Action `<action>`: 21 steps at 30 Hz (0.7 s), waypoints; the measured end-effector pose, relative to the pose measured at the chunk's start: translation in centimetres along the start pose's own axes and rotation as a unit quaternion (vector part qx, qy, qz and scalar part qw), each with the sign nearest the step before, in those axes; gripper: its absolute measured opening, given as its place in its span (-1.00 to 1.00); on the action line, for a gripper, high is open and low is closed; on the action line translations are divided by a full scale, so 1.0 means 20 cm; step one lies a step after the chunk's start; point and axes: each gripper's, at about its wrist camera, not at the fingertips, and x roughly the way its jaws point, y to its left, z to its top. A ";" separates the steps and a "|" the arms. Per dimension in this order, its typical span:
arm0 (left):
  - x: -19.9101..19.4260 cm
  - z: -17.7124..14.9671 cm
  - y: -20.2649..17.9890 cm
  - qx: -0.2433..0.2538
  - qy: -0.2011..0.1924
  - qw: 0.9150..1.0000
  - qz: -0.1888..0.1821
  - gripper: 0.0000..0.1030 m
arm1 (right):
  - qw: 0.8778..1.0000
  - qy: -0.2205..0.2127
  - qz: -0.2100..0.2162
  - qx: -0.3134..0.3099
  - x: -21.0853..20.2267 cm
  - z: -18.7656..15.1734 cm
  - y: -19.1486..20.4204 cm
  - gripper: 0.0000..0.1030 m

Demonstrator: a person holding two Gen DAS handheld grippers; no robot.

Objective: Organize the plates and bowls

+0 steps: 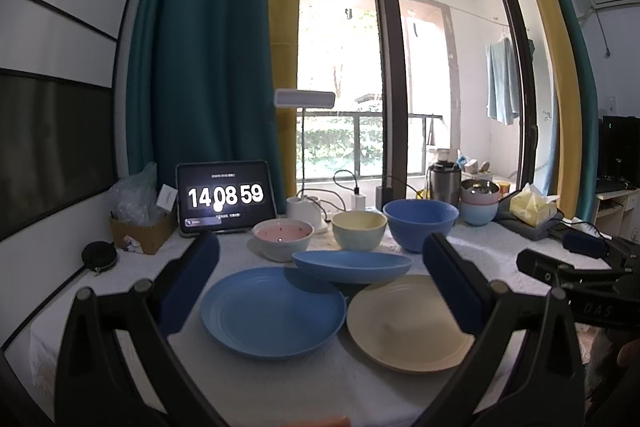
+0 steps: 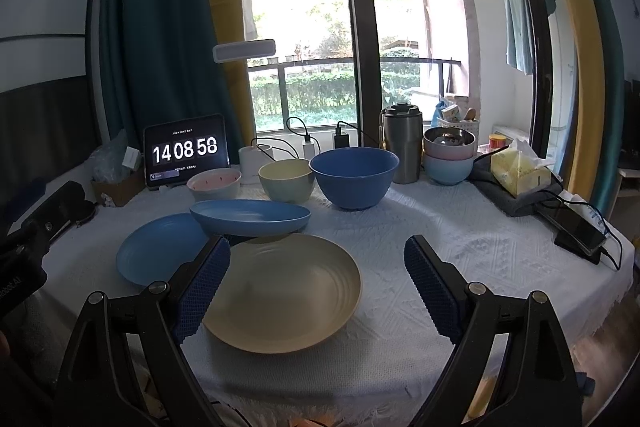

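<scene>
**Both grippers hovering spread above the dishes**

Nearest to you, the round beige ribbed plate is lying flat on the white textured cloth of the desk, partly between the fingers of your right gripper. Those fingers are standing wide apart and gripping nothing. Your left gripper is likewise holding its fingers spread and empty, framing the round blue ribbed plate that is sitting just beside the beige one. Behind both plates, the oval blue shallow dish is resting with its near edge overlapping them. Further back, three bowls are standing in a row: the white bowl with a pink inside, the pale yellow-green bowl and the large deep blue bowl. A tablet showing a clock is leaning at the rear left.
</scene>
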 end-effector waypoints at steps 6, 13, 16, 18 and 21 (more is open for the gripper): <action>0.00 0.00 0.00 0.000 0.000 1.000 0.000 0.99 | 1.000 0.001 -0.001 0.000 0.00 0.00 0.00 0.77; 0.00 -0.02 0.01 -0.003 0.001 1.000 0.002 0.99 | 1.000 0.007 -0.001 0.002 0.01 0.00 -0.01 0.77; 0.01 -0.03 0.02 -0.003 0.003 1.000 0.002 0.99 | 1.000 0.010 -0.001 0.002 0.03 -0.01 0.00 0.77; 0.02 -0.03 0.03 -0.001 0.002 1.000 0.004 0.99 | 1.000 0.012 0.000 0.001 0.04 0.00 0.00 0.77; 0.04 -0.04 0.05 -0.001 0.003 1.000 0.007 0.99 | 1.000 0.015 0.001 -0.002 0.07 0.00 0.01 0.77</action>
